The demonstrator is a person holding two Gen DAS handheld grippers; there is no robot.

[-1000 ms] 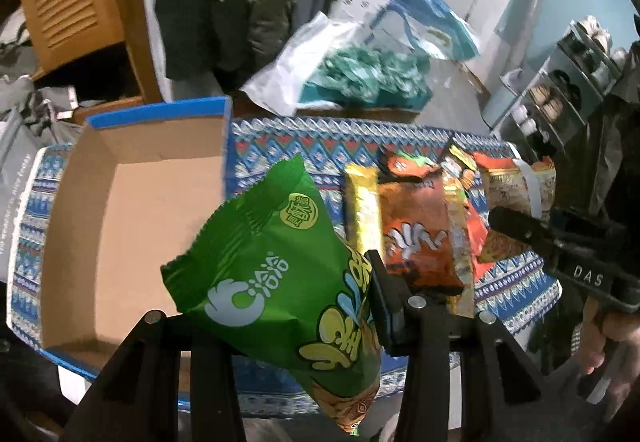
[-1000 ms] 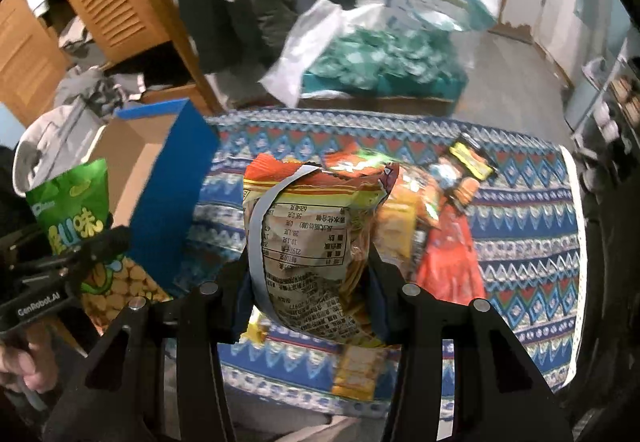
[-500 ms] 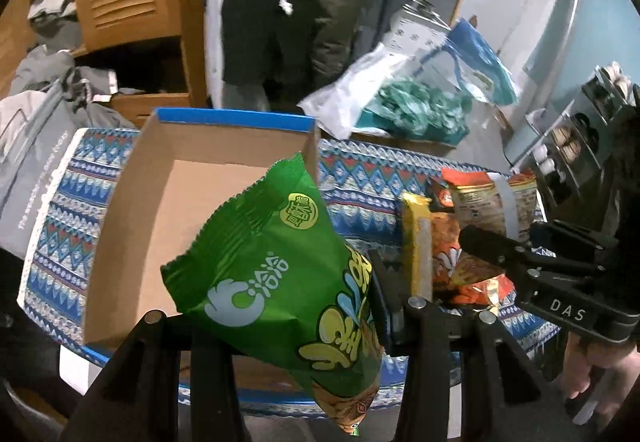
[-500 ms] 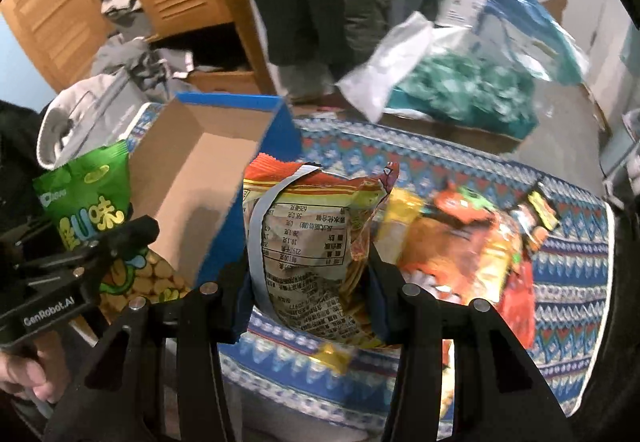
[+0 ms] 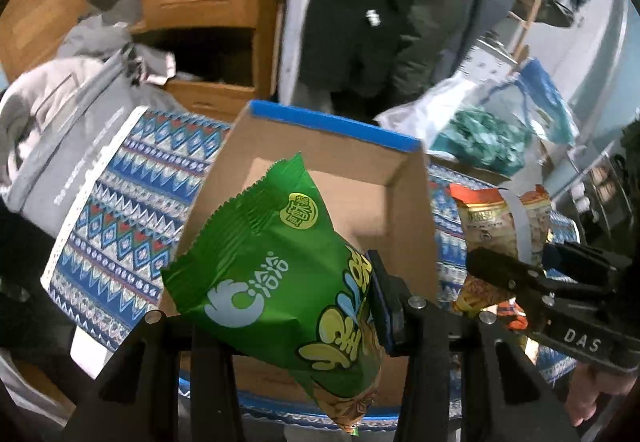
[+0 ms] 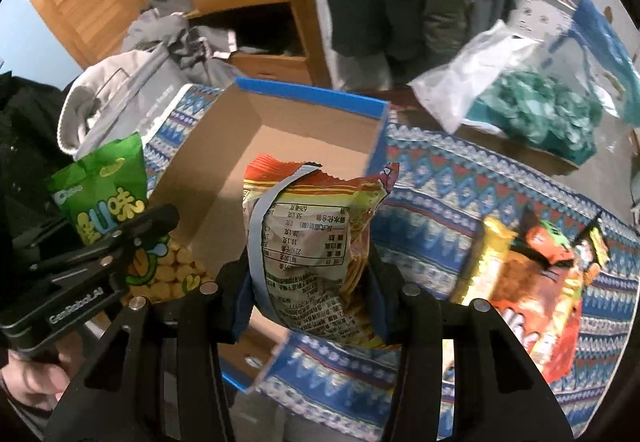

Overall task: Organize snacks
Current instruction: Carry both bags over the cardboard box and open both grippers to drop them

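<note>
Left tongs (image 5: pixel 280 306) clamping green snack bag (image 5: pixel 276 274), cardboard box (image 5: pixel 320 114) interior bare

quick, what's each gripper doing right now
Left gripper: closed on the green snack bag.
Right gripper: closed on the orange and yellow snack bag.

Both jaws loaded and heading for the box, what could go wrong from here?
1. The green bag is pinched near one lower corner, most of it hanging free; it may swing or slip out before reaching the cardboard box.
2. Left gripper and right gripper sit close side by side, so they may bump over the box.
3. The orange bag could catch the box's blue wall on the way in.
</note>
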